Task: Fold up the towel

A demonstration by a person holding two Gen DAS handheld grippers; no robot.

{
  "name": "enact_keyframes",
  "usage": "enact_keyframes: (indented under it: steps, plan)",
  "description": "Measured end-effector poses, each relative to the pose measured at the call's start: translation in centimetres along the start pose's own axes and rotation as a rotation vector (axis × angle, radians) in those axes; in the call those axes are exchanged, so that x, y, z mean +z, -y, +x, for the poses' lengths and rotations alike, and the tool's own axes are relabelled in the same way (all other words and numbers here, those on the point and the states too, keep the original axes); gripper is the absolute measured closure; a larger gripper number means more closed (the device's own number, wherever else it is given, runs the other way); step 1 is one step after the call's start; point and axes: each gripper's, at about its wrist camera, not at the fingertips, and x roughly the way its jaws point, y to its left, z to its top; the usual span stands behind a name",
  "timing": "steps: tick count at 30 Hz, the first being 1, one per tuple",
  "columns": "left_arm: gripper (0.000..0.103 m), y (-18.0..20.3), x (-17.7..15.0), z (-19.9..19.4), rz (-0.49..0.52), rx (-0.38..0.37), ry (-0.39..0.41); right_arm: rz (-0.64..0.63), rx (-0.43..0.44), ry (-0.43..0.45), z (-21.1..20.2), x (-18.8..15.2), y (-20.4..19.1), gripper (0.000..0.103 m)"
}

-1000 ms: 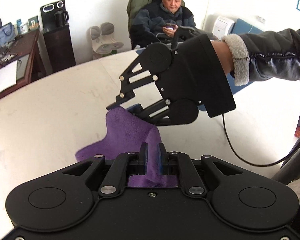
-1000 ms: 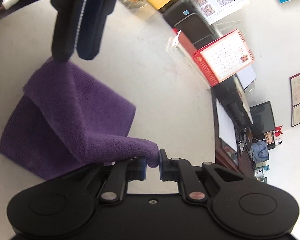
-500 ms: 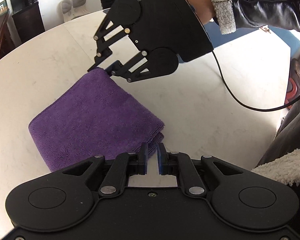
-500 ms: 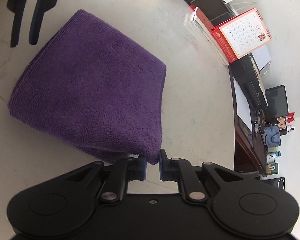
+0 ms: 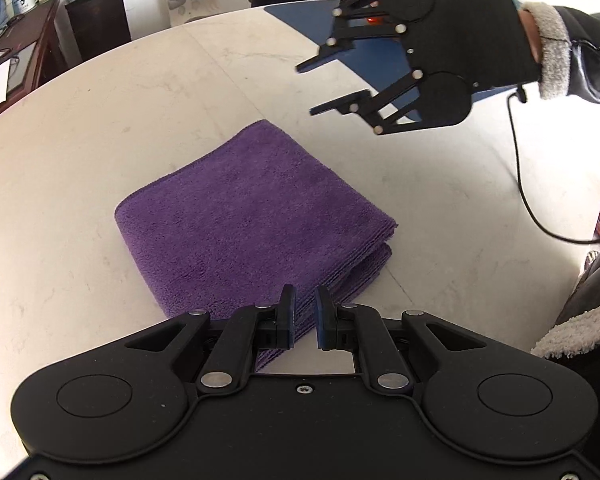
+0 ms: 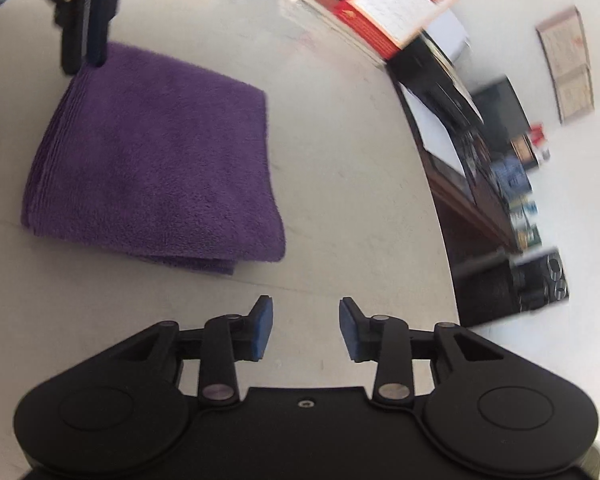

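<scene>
the purple towel [image 5: 243,216] lay folded flat on the pale table [image 5: 79,152]. the left gripper [image 5: 302,312] was pinched narrow on the towel's near corner. the right gripper [image 6: 306,326] had just been opening, its jaws empty, apart from the towel.

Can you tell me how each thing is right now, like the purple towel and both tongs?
Purple towel: folded into a flat square stack on the table.
Left tongs: shut on the towel's near corner.
Right tongs: open, nothing between them, off the towel; they have just been opening.
Table: pale and marbled, the towel lying on it.
</scene>
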Motion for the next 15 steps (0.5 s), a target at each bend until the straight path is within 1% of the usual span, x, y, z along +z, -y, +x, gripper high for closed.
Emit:
enact_keyframes:
  steps: [2,4,5,6,8,10,12,15]
  plan:
    - [0.095,-0.3,-0.3,-0.3,-0.003,-0.007,0.018,0.338,0.097,0.007,-1.9,-0.1,0.8,0.068]
    - [0.094,-0.7,-0.4,-0.4,-0.004,-0.023,0.035,0.628,0.189,0.009,-2.9,-0.7,0.7,0.065]
    - [0.094,-0.9,-0.4,-0.4,-0.003,-0.036,0.044,0.766,0.217,-0.003,-3.2,-1.1,0.1,0.065]
    - [0.093,-1.2,-0.3,-0.5,0.003,-0.047,0.053,0.859,0.222,-0.023,-3.2,-1.3,-0.5,0.065]
    - [0.093,-1.8,-0.1,-0.6,0.013,-0.056,0.069,0.959,0.194,-0.082,-2.8,-1.5,-1.8,0.065]
    - [0.092,-2.9,0.1,-0.4,0.013,-0.057,0.083,1.04,0.19,-0.122,-2.3,-1.8,-2.7,0.066]
    - [0.092,-4.0,0.2,-0.3,0.008,-0.053,0.095,1.135,0.198,-0.141,-1.8,-2.3,-3.4,0.066]
    - [0.091,-5.7,0.2,0.3,-0.012,-0.061,0.1,1.234,0.187,-0.15,-1.3,-2.6,-3.9,0.066]
